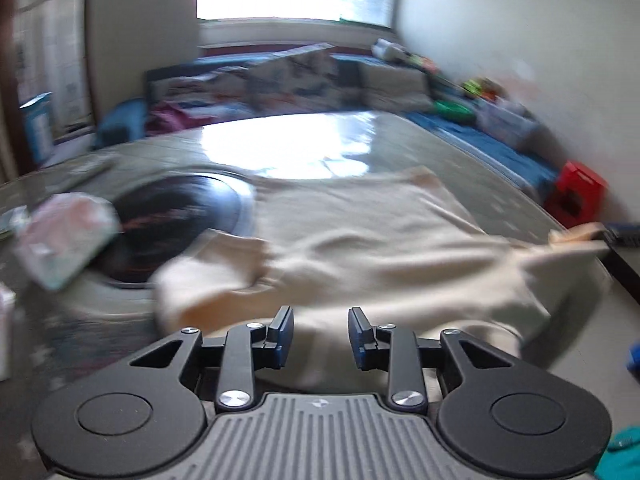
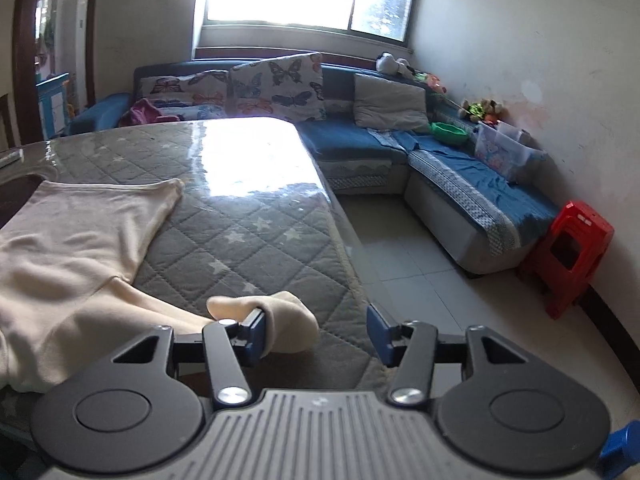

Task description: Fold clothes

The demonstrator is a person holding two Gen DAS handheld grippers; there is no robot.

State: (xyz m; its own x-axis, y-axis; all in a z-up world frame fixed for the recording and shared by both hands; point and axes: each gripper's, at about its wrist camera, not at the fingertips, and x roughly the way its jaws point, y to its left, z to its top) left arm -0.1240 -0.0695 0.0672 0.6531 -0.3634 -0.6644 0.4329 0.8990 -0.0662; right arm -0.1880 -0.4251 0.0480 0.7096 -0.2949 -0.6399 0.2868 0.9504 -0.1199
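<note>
in the left wrist view, heavily blurred, the left gripper [image 1: 321,336] hangs over the near edge of the cream, soft knit long-sleeved garment [image 1: 360,240], which lies spread on the grey quilted star-print table cover [image 1: 400,148]. its blue-padded jaws stand a little apart with only cloth below them, nothing pinched. one sleeve lies bunched to the left, beside a round black plate-like disc [image 1: 176,216] that the garment partly overlaps, and the other sleeve runs off to the right edge. a small pale plastic packet [image 1: 64,236] sits at far left.

in the right wrist view, which is sharp, the right gripper [image 2: 318,336] has its jaws well apart. the cream sleeve cuff [image 2: 264,316] lies on the cover against the inner face of the left pad, unclamped, with the right pad clear of it near the table's edge. the body of the garment fans away to the left and far side.

judging by this, the sleeves lie out flat and the step in hand is likely re-gripping for a fold. to do it well, bring each gripper low, take a single layer at a hem or shoulder, close firmly, then carry both sides evenly so the crease stays straight. keep the cloth clear of the disc and away from the table's right edge.
</note>
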